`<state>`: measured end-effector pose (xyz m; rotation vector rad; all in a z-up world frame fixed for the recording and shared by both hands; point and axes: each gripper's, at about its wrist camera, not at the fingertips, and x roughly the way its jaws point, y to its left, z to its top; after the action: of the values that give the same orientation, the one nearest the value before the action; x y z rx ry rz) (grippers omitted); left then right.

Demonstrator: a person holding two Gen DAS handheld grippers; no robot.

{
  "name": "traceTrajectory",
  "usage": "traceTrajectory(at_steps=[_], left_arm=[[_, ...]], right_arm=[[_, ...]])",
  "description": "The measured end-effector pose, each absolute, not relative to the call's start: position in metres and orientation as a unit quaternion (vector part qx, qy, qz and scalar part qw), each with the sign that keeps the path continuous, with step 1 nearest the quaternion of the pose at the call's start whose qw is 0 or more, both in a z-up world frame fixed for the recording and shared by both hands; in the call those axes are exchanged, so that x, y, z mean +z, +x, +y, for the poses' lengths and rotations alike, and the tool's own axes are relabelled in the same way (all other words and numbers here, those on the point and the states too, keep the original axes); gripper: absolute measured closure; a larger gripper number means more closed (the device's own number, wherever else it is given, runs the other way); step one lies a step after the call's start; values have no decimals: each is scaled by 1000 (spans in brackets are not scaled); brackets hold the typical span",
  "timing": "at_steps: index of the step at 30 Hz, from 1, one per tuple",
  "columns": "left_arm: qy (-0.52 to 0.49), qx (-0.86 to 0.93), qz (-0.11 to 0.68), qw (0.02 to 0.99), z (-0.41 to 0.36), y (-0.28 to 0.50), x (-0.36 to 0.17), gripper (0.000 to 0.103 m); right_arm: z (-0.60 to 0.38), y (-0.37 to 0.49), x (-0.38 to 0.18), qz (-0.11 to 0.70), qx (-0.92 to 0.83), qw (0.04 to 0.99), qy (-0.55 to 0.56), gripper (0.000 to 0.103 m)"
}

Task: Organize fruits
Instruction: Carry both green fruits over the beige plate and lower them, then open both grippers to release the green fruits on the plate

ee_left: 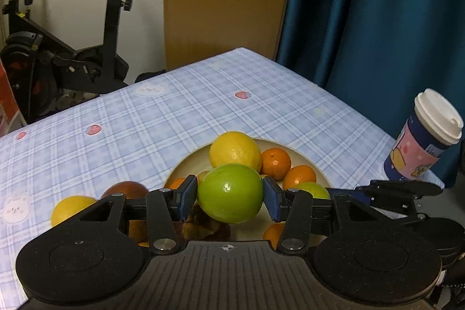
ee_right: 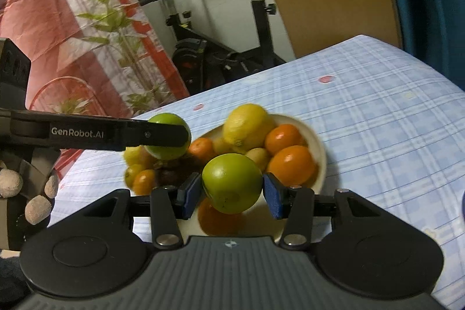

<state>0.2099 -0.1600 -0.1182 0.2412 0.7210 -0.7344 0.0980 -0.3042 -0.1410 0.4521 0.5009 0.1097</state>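
Gripping one green fruit (ee_left: pixel 230 193) in my left gripper (ee_left: pixel 230 198) and another (ee_right: pixel 232 183) in my right gripper (ee_right: pixel 232 195), both above the plate (ee_right: pixel 318 145) of citrus on the checked table (ee_left: pixel 145 121).

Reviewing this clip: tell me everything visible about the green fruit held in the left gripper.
The green fruit is round, smooth and glossy, bright yellow-green with a small highlight and no visible stem. The left gripper is shut on it: the blue pads press its two sides. It hangs in the air above the near edge of the plate, in front of the lemon, touching only the pads. In the right wrist view it shows partly behind a black finger, left of the plate.
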Motion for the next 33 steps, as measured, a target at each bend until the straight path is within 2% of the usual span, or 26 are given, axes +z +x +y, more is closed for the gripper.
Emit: traceTrajectory(at_steps=[24, 30, 33], left_arm=[[159, -368, 371, 838, -190, 226, -140, 51], [149, -368, 370, 840, -188, 227, -139, 51], [141, -363, 368, 844, -185, 227, -136, 50]], right_arm=[[-303, 102, -158, 242, 40, 950, 193, 54], [-301, 99, -160, 233, 31, 956, 177, 52], [-299, 97, -162, 226, 24, 959, 168, 47]])
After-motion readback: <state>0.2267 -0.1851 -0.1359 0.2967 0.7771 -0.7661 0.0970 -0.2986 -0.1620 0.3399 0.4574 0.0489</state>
